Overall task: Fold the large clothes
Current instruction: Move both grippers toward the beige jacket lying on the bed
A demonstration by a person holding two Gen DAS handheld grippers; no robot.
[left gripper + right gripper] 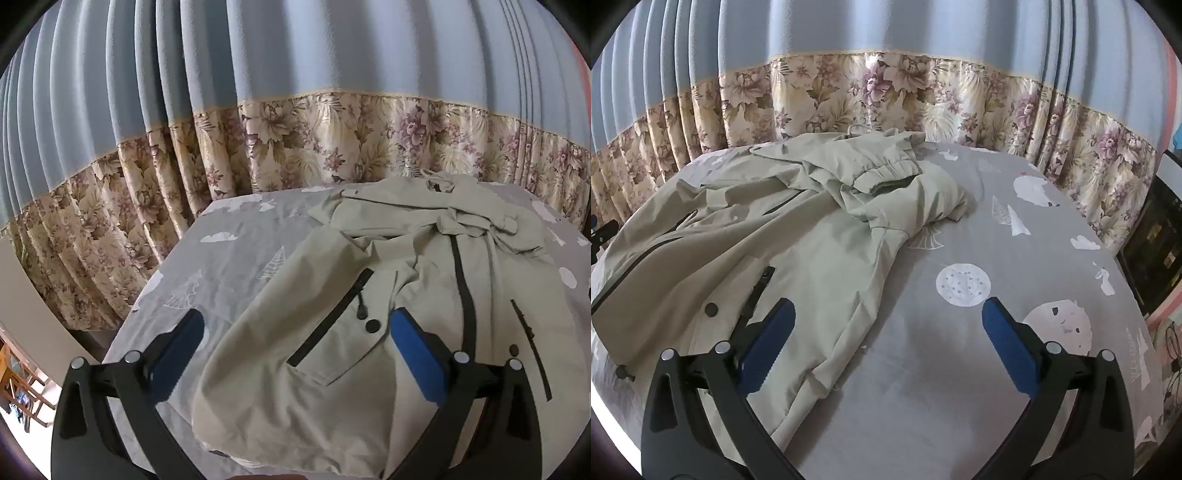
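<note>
A pale green jacket [406, 280] with black zips lies spread and rumpled on a grey patterned bed sheet [229, 266]. My left gripper [295, 328] hangs open above the jacket's lower left part, near a zipped pocket, with nothing between its blue pads. In the right wrist view the same jacket [775, 236] covers the left half of the bed, one sleeve bunched up near the top. My right gripper [886, 325] is open over the jacket's right hem and the bare sheet [960, 369], holding nothing.
A blue curtain with a flowered lower band [332, 140] hangs close behind the bed. The bed's left edge drops off near a pale wall [33, 295]. Dark furniture [1156, 236] stands at the bed's right side.
</note>
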